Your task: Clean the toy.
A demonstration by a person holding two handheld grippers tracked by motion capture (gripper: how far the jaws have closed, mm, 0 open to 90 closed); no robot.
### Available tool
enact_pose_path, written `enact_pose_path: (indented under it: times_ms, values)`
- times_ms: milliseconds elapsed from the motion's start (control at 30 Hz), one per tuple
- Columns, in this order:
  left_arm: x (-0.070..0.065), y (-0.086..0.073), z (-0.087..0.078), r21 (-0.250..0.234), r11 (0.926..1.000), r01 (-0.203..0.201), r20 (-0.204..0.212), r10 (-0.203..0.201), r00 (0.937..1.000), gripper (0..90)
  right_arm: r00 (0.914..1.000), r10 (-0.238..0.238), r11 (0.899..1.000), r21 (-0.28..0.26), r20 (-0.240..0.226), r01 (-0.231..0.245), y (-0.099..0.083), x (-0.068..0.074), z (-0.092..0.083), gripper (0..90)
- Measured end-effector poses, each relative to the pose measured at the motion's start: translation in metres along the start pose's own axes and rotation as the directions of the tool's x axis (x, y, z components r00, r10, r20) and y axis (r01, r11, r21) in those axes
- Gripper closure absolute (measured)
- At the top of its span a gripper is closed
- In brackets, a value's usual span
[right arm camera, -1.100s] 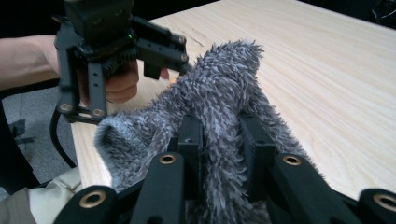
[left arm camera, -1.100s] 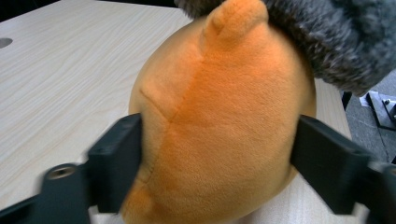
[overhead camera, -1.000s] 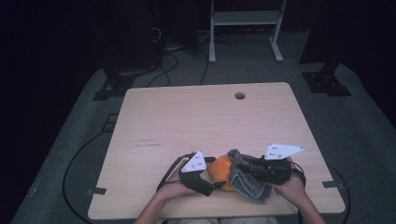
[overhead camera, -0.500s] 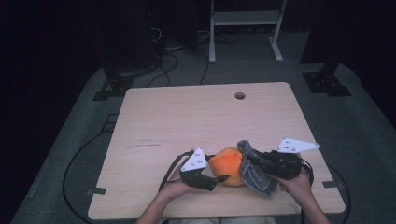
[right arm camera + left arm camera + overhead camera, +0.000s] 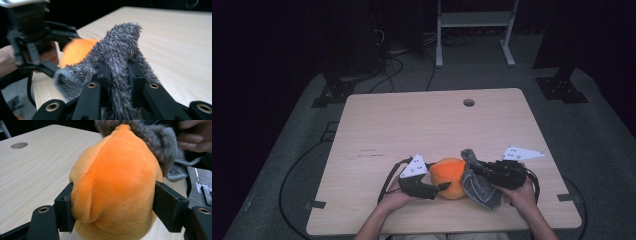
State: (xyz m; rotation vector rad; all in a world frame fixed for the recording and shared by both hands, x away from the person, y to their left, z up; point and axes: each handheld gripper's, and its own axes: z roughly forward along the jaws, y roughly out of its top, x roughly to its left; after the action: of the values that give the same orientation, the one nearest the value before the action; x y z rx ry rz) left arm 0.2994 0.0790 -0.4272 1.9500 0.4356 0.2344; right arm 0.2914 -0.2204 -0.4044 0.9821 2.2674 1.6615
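A plush toy lies near the table's front edge, with a round orange body (image 5: 451, 174) and a grey furry part (image 5: 479, 182) on its right side. My left gripper (image 5: 443, 186) comes in from the left. Its jaws have just been closing and now press both sides of the orange body (image 5: 117, 182), which bulges between them. My right gripper (image 5: 474, 167) is shut on a fold of the grey fur (image 5: 120, 45), pinched tight between its jaws (image 5: 119, 75). The orange body (image 5: 75, 51) shows blurred behind the fur.
The light wooden table (image 5: 412, 125) has a small round cable hole (image 5: 469, 102) near its far edge. A white metal frame (image 5: 472, 30) stands on the dark floor behind the table. Cables run along the floor at the left.
The left jaws have closed onto the orange body. The right gripper has drawn the grey fur to the right, so more of the orange now shows between the grippers.
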Motion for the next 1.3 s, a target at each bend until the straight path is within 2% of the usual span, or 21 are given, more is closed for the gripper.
enact_pose_path:
  times_ms: [33,133,200,267,300,400,433,467,533,600,667,733,833,900,933,1000,1133,1200,1233,1267,1300]
  values:
    - [0.0,0.0,0.001,0.002,1.0,0.003,-0.002,-0.003,1.0,28.2,0.9997,-0.025,1.0,-0.011,-0.001,0.025,0.003,0.004,-0.002,74.7]
    - [-0.003,0.0,0.003,-0.002,1.0,0.003,-0.008,-0.003,1.0,27.8,0.9987,-0.048,0.998,-0.029,-0.014,0.048,0.006,0.008,-0.002,74.4]
    - [-0.004,0.0,0.002,0.003,0.9997,-0.023,0.025,0.023,0.9994,24.2,0.9967,-0.079,0.997,0.007,0.021,0.079,0.003,0.007,0.002,73.6]
    - [0.0,-0.003,0.001,-0.001,1.0,-0.002,0.088,0.002,0.9961,17.2,0.9978,-0.061,0.998,0.018,0.026,0.061,-0.001,0.003,0.003,73.5]
    - [0.003,-0.004,-0.001,-0.014,0.9998,0.012,0.101,-0.01,0.9948,15.9,0.9987,-0.047,0.999,0.016,0.02,0.046,-0.002,0.001,0.002,73.6]
    - [0.008,-0.006,0.0,-0.023,0.9995,0.021,0.096,-0.018,0.9952,12.5,0.9991,-0.041,0.999,0.013,0.009,0.041,-0.003,-0.001,0.001,73.5]
    - [0.01,-0.009,0.007,0.006,0.9995,0.031,0.078,-0.031,0.9965,9.9,0.9994,-0.03,0.999,0.012,-0.013,0.031,-0.003,-0.001,0.002,73.5]
    - [0.009,-0.01,0.01,0.01,0.9993,0.037,0.084,-0.037,0.9957,9.2,0.9994,-0.031,0.999,0.009,-0.018,0.031,-0.003,-0.001,0.003,73.6]
    - [0.007,-0.011,0.011,0.0,0.9998,0.02,0.074,-0.019,0.9971,15.6,0.9994,-0.03,0.999,0.01,-0.017,0.03,-0.002,0.0,0.004,73.7]
    - [0.003,-0.002,0.005,0.018,0.9998,0.007,0.082,-0.008,0.9966,22.4,0.9994,-0.033,0.999,0.001,-0.009,0.033,0.0,0.003,0.002,74.2]
    - [0.002,0.001,0.002,0.009,0.9999,0.004,0.093,-0.005,0.9956,23.4,0.9992,-0.039,0.999,-0.018,-0.01,0.039,0.003,0.006,0.001,74.2]
    - [0.002,0.006,-0.005,0.003,0.9999,0.012,0.128,-0.013,0.9918,23.4,0.999,-0.041,0.999,-0.019,-0.016,0.041,0.004,0.007,0.001,74.2]
    - [0.005,-0.002,-0.005,0.048,0.9988,0.009,0.127,-0.015,0.9918,18.9,0.9998,-0.019,0.999,0.026,-0.001,0.019,-0.001,0.003,0.012,74.0]
    - [0.006,-0.005,-0.004,0.039,0.9993,-0.002,0.113,-0.003,0.9936,19.2,1.0,-0.008,1.0,0.025,0.001,0.008,-0.005,0.001,0.015,73.9]
    - [0.006,-0.005,-0.004,0.031,0.9995,-0.001,0.09,-0.002,0.996,20.6,0.9997,0.023,1.0,0.016,0.004,-0.023,-0.005,-0.004,0.014,74.1]
    - [0.007,-0.005,-0.001,0.015,0.9997,0.019,0.052,-0.02,0.9984,22.3,0.9992,0.015,1.0,0.011,0.038,-0.015,-0.003,-0.003,0.01,74.5]
    - [0.008,-0.004,0.001,0.004,0.9988,0.048,0.018,-0.048,0.9987,22.8,0.9933,-0.058,0.998,0.004,0.1,0.058,-0.001,0.011,0.007,75.3]
    - [0.009,-0.004,0.002,-0.001,0.998,0.063,0.005,-0.063,0.998,22.9,0.9927,-0.077,0.997,-0.008,0.093,0.078,0.001,0.016,0.006,75.3]
    - [0.009,-0.004,0.004,-0.008,0.9964,0.084,0.001,-0.084,0.9965,23.1,0.9914,-0.114,0.993,-0.025,0.064,0.116,0.006,0.026,0.006,75.2]
    - [0.009,-0.004,0.004,-0.008,0.9964,0.084,0.001,-0.084,0.9965,23.1,0.9896,-0.136,0.99,-0.019,0.048,0.137,0.008,0.03,0.007,75.0]
    - [0.006,-0.003,0.004,0.001,0.998,0.063,0.007,-0.063,0.998,23.1,0.9861,-0.16,0.987,-0.004,0.042,0.161,0.008,0.034,0.01,74.8]
